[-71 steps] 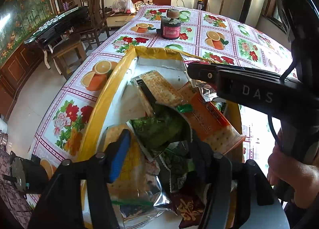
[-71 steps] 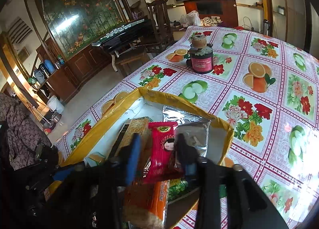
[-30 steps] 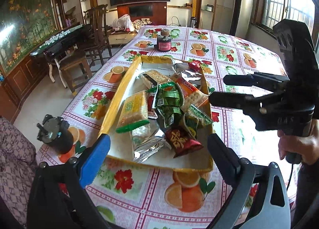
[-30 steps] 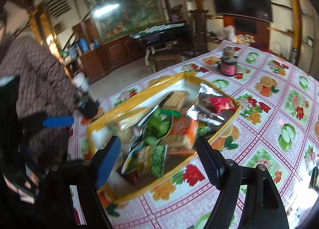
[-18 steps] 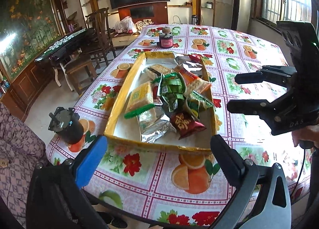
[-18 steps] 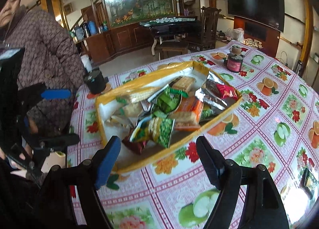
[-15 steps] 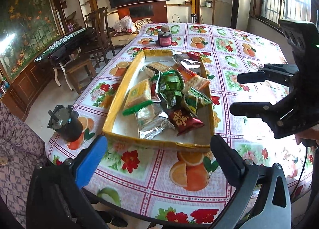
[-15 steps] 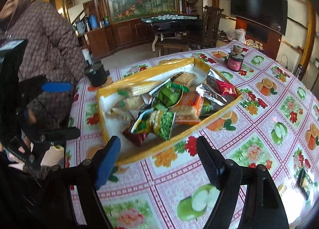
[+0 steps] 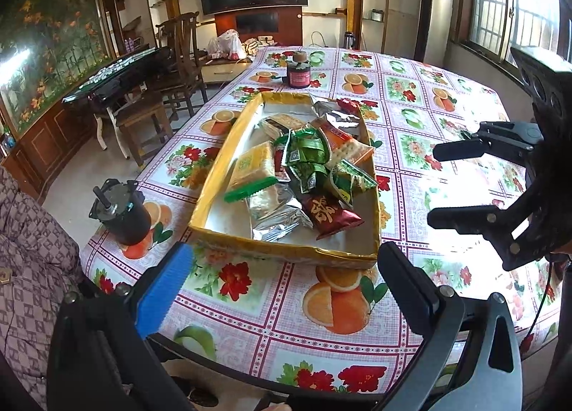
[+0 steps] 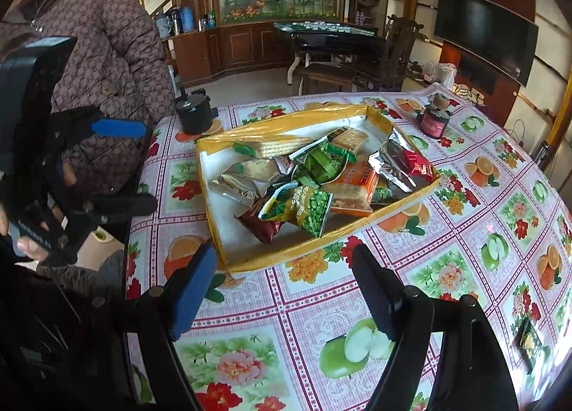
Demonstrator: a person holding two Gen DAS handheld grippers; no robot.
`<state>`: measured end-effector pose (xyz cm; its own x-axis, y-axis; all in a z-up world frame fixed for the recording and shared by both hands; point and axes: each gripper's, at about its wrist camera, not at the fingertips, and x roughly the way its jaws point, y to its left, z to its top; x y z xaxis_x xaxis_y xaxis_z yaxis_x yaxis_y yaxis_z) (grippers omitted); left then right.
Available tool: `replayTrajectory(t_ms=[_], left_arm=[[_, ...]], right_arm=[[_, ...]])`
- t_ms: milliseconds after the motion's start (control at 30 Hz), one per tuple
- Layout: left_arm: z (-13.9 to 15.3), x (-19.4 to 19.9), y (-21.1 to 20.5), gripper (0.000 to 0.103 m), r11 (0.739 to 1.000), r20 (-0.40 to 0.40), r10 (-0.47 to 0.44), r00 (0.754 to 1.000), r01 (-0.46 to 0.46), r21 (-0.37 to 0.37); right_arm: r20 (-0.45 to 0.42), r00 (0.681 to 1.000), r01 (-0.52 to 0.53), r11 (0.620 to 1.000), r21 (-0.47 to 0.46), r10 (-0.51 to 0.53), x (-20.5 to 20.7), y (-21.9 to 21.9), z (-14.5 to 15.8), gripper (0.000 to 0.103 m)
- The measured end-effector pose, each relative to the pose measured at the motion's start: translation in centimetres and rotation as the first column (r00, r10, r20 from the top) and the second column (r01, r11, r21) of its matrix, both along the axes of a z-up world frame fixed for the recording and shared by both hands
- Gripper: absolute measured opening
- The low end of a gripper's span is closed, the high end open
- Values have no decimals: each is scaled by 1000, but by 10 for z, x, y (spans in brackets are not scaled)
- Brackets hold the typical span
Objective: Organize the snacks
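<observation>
A shallow yellow-rimmed tray [image 9: 282,248] [image 10: 321,235] holds a heap of snack packets: green wrappers [image 9: 311,157] [image 10: 314,212], cracker packs [image 9: 254,166] [image 10: 279,146], silver foil packs [image 9: 275,214] [image 10: 236,184], a dark red packet [image 9: 330,214] and an orange pack [image 10: 357,176]. My left gripper [image 9: 282,289] hangs open above the table's near edge, short of the tray, holding nothing. My right gripper [image 10: 286,282] is open too, empty, off the tray's corner. Each gripper shows in the other's view: the right gripper [image 9: 461,182], the left gripper [image 10: 121,164].
The flower-and-fruit tablecloth [image 9: 339,303] [image 10: 464,250] covers the table. A black lidded pot [image 9: 121,214] [image 10: 195,112] stands left of the tray, a dark red jar [image 9: 298,71] [image 10: 434,117] beyond it. A person in a patterned jacket [image 10: 107,53] stands at the table's end. Chairs [image 9: 178,60] are behind.
Both grippers let go of snack packets in the tray, opened, and pulled back and up from it. In the last half second they barely moved.
</observation>
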<state>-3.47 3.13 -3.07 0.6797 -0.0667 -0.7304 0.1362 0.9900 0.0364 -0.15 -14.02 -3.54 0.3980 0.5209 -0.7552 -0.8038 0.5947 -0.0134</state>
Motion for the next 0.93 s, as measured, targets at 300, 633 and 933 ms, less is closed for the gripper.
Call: replayTrajectory(t_ms=[300,633,933], left_arm=[[-1,0,4,103,1000,0,8,1000,-8,6],[1,0,11,103,1000,3,20,1000,-20,-17],[5,-1,12,103,999,25,20,999,-20,-30]], right_arm=[[-2,1000,-13,1000,-11,13,0,4,0,78],[-5,999,-33,999,-21,33,0,11,-1,78],[-18,999,-28,1000,-13,28,2,13,-4,78]])
